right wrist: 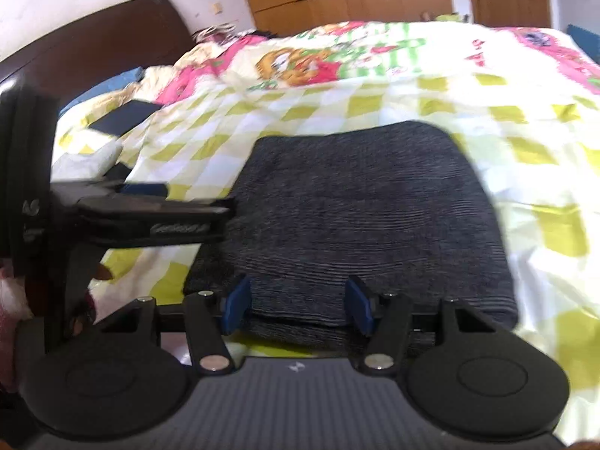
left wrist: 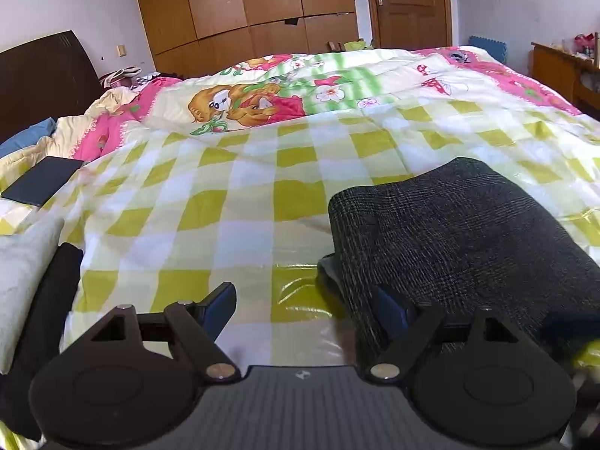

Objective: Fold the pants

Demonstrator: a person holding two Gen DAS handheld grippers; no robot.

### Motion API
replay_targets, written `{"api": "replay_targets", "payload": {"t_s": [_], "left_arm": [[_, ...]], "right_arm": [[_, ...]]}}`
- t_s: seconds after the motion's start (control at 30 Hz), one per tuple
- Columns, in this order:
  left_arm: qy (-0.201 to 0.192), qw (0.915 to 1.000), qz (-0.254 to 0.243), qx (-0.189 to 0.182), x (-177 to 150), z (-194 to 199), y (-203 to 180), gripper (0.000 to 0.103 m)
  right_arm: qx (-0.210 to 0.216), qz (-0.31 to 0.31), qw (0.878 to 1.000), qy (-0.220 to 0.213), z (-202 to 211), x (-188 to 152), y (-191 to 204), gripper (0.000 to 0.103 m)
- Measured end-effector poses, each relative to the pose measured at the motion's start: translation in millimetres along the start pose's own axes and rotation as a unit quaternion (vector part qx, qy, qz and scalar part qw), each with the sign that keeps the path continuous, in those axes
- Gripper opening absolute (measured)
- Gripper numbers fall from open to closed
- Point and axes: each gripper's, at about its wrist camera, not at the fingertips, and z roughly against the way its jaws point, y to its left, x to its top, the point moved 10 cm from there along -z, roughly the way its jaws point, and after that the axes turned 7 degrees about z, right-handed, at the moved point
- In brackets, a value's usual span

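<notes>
The pants (left wrist: 461, 240) are dark grey and lie folded into a thick rectangle on the green-and-white checked bedspread (left wrist: 232, 202). My left gripper (left wrist: 305, 309) is open wide at the left side of the pants; its right finger (left wrist: 390, 311) rests against the folded edge, and its left finger hangs over bare bedspread. In the right wrist view the pants (right wrist: 360, 210) fill the middle. My right gripper (right wrist: 298, 307) stands open over their near edge, with flat, unbunched fabric between its blue pads. The left gripper (right wrist: 221, 213) shows there side-on, at the left edge of the pants.
A flat dark rectangular object (left wrist: 41, 182) lies at the left of the bed. A light grey cloth (left wrist: 22, 262) and a dark cloth (left wrist: 48, 318) sit at the near left. A cartoon quilt (left wrist: 262, 101), a dark headboard (left wrist: 41, 75), a wardrobe (left wrist: 243, 3) and a door (left wrist: 408, 3) lie beyond.
</notes>
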Motion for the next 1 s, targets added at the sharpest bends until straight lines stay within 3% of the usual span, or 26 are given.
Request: {"api": "replay_targets", "payload": {"t_s": [0.3, 1.0], "left_arm": [[0.01, 0.9996, -0.004, -0.024, -14, 18, -13, 0.093], [0.024, 0.9981, -0.03, -0.047, -47, 50, -31, 0.093]], "right_arm": [[-0.055, -0.045, 0.997, -0.016, 23, 2, -43, 0.06], [-0.049, -0.094, 0.994, -0.006, 32, -33, -36, 0.062]]}}
